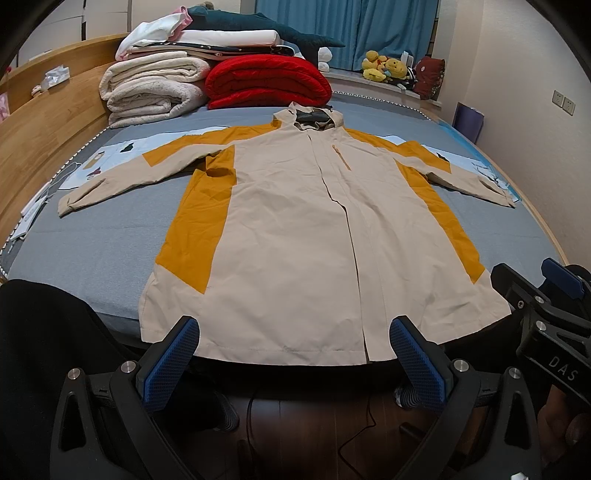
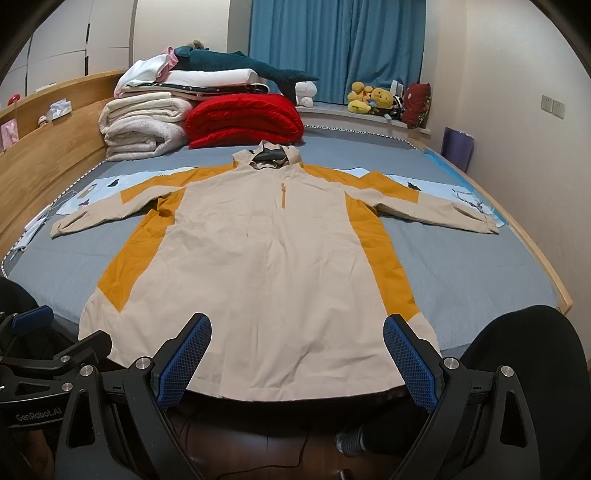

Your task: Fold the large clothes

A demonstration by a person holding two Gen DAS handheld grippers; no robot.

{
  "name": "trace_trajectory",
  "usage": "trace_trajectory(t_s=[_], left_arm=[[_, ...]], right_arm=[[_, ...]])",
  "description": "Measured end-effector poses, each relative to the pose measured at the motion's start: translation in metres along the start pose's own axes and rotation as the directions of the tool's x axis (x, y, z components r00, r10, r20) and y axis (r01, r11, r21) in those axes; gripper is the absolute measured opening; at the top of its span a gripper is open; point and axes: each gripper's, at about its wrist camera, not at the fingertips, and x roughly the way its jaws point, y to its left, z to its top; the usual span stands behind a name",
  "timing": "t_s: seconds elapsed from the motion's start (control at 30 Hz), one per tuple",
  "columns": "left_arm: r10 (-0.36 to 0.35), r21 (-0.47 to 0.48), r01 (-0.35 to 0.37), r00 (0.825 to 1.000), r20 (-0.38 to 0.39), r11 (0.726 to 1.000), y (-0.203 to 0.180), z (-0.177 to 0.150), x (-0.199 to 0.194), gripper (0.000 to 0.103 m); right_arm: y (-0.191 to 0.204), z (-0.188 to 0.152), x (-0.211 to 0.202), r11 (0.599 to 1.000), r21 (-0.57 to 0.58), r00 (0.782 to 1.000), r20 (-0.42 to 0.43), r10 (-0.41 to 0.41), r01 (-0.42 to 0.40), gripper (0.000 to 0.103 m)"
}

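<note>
A large beige and mustard hooded jacket (image 1: 295, 229) lies flat and face up on the grey bed (image 1: 103, 236), sleeves spread to both sides, hem at the near edge. It also shows in the right wrist view (image 2: 266, 266). My left gripper (image 1: 295, 332) is open and empty, just short of the hem. My right gripper (image 2: 297, 330) is open and empty, also at the hem; it shows at the right of the left wrist view (image 1: 546, 295). The left gripper shows at the left edge of the right wrist view (image 2: 37, 332).
Folded white blankets (image 1: 151, 88) and a red quilt (image 1: 266, 83) are stacked at the bed's far end, with a blue plush shark (image 1: 258, 26) on top. A wooden headboard (image 1: 48, 122) runs along the left. Plush toys (image 1: 384, 66) sit on the sill. Dark floor with a cable (image 1: 354, 435) lies below.
</note>
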Motion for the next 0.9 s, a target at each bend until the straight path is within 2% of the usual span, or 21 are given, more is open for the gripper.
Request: trace_trajectory(t_s=[0.17, 0.37, 0.5, 0.6, 0.67, 0.73, 0.77, 0.83, 0.9], left_arm=[[0.0, 0.001, 0.0, 1.0, 0.0, 1.0, 0.001, 0.0, 0.0, 0.102], [-0.01, -0.002, 0.01, 1.0, 0.001, 1.0, 0.001, 0.0, 0.0, 0.097], [-0.035, -0.007, 0.035, 0.999, -0.008, 0.999, 0.001, -0.004, 0.0, 0.083], [-0.053, -0.011, 0.053, 0.999, -0.011, 0.999, 0.001, -0.004, -0.002, 0.065], [-0.073, -0.014, 0.073, 0.997, -0.033, 0.997, 0.001, -0.002, -0.004, 0.055], [-0.081, -0.014, 0.08, 0.994, -0.068, 0.997, 0.002, 0.0, -0.005, 0.038], [-0.1, -0.025, 0.098, 0.991, -0.084, 0.995, 0.003, 0.003, -0.007, 0.036], [-0.075, 0.004, 0.075, 0.996, -0.053, 0.997, 0.003, 0.011, -0.015, 0.032], [-0.046, 0.029, 0.046, 0.999, 0.022, 0.999, 0.004, 0.02, -0.023, 0.031]], right_arm=[[0.0, 0.0, 0.0, 1.0, -0.001, 1.0, 0.0, -0.001, 0.001, 0.094], [0.0, -0.001, 0.0, 1.0, 0.0, 1.0, 0.001, 0.0, 0.0, 0.094], [0.0, -0.001, 0.0, 1.0, 0.001, 1.0, 0.001, -0.001, 0.001, 0.094], [-0.001, 0.0, 0.001, 1.0, 0.002, 1.0, 0.002, -0.004, 0.004, 0.093], [-0.002, 0.002, 0.001, 1.0, 0.006, 1.0, -0.003, -0.004, 0.004, 0.087], [-0.005, 0.003, 0.002, 1.0, 0.011, 1.0, -0.011, -0.006, 0.007, 0.086], [-0.006, 0.004, 0.003, 1.0, 0.015, 1.0, -0.016, -0.011, 0.011, 0.085], [-0.011, 0.007, 0.005, 1.0, 0.023, 1.0, -0.025, -0.014, 0.015, 0.082], [-0.017, 0.009, 0.007, 0.999, 0.039, 0.999, -0.041, 0.0, 0.002, 0.078]])
